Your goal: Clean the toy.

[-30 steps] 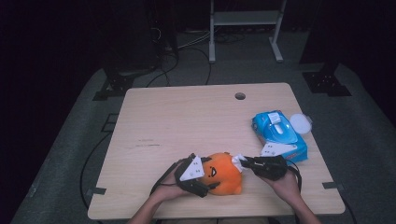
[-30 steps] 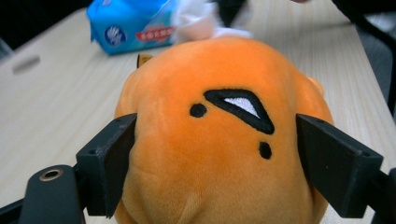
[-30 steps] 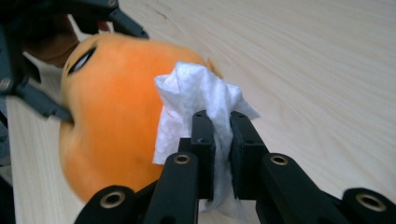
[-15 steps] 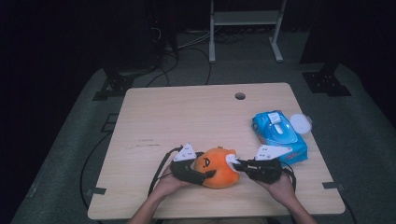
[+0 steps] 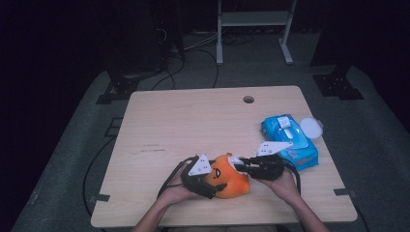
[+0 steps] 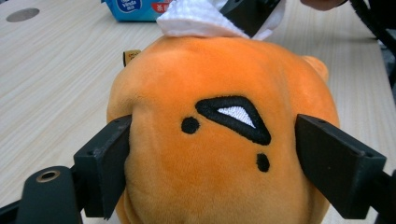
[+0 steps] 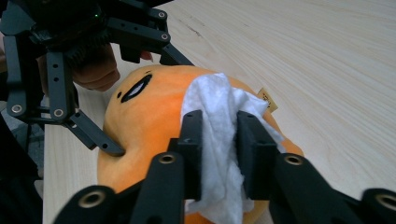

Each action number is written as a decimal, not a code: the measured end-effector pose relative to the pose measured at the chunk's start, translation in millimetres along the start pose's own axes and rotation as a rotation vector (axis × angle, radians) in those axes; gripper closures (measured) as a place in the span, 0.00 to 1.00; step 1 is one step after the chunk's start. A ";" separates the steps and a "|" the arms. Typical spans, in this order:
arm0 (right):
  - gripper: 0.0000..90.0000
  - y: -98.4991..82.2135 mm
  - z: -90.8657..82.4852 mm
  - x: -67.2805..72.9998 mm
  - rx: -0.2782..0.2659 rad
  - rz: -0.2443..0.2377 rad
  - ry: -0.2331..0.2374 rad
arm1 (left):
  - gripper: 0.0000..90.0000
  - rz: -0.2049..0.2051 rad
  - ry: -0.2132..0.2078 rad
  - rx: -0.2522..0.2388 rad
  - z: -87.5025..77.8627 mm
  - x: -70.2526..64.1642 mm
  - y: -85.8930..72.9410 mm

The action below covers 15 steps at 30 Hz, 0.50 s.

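At lower centre I see my left gripper [image 5: 212, 181] clamping the orange plush toy [image 5: 231, 179], while my right gripper [image 7: 219, 140], jaws just easing apart, pinches a white wet wipe [image 7: 219, 112] against its top.

Dim recording lab, suggested by a lone wooden counter [image 5: 193, 121] set on grey floor matting [image 5: 72, 159], black cables [image 5: 193, 48], stand feet [image 5: 338, 84] seen beyond the claws

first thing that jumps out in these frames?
The orange plush toy at the table's near edge, clamped at its sides by the left gripper. The right gripper presses a white wipe onto its top. A blue wipes pack lies to the right.
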State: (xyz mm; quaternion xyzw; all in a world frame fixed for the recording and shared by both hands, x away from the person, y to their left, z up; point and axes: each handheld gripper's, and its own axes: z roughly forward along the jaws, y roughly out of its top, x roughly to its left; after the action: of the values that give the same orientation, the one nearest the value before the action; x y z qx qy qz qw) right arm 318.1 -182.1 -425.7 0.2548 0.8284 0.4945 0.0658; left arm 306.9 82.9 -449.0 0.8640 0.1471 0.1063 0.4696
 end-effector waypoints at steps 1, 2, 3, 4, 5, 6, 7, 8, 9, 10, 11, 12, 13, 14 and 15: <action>0.87 -0.4 -0.9 1.7 -0.001 -0.010 -0.009 | 0.17 -0.003 -0.003 -0.004 -0.2 0.8 -0.4; 0.88 -0.3 -2.1 3.0 -0.001 -0.023 -0.016 | 0.17 -0.007 -0.001 -0.006 -0.4 1.5 -0.8; 0.89 0.4 -4.2 4.8 -0.001 -0.041 -0.025 | 0.17 -0.010 0.008 -0.008 -0.2 1.7 -0.9; 0.90 1.1 -6.9 6.7 0.000 -0.049 -0.032 | 0.17 -0.010 0.019 -0.006 0.0 1.3 -0.6; 0.90 1.3 -10.1 8.8 0.001 -0.053 -0.038 | 0.17 -0.004 0.028 -0.004 0.4 0.5 -0.4; 0.90 0.7 -13.3 10.2 0.000 -0.059 -0.039 | 0.17 0.000 0.035 -0.001 0.5 -0.2 0.1; 0.90 -0.9 -16.2 11.3 0.001 -0.060 -0.037 | 0.17 -0.004 0.040 -0.001 0.7 0.0 0.4; 0.90 -3.6 -18.9 12.1 0.006 -0.066 -0.035 | 0.17 -0.016 0.039 -0.004 0.9 1.1 0.5; 0.90 -6.9 -21.9 13.1 0.016 -0.063 -0.035 | 0.17 -0.027 0.034 -0.004 0.6 3.1 0.4; 0.90 -10.6 -24.8 13.1 0.024 -0.059 -0.030 | 0.17 -0.044 0.034 -0.008 0.5 5.3 0.1; 0.90 -14.1 -27.8 13.7 0.031 -0.052 -0.027 | 0.17 -0.071 0.035 -0.018 0.7 7.5 -0.3; 0.90 -17.0 -30.6 14.8 0.037 -0.049 -0.028 | 0.17 -0.088 0.034 -0.018 0.7 9.9 -0.4; 0.90 -18.9 -32.7 16.3 0.042 -0.050 -0.022 | 0.17 -0.091 0.048 -0.018 0.9 11.1 -0.2; 0.90 -19.6 -33.7 19.3 0.042 -0.052 -0.010 | 0.17 -0.098 0.062 -0.019 1.5 11.8 0.6; 0.90 -19.3 -33.3 24.7 0.044 -0.059 0.011 | 0.17 -0.105 0.069 -0.021 2.2 11.7 1.3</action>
State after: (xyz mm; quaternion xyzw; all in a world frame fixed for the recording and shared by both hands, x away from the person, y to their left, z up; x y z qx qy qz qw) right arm 277.8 -203.6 -422.0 0.2288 0.8465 0.4755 0.0704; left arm 318.7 84.7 -448.6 0.8461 0.2072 0.1130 0.4780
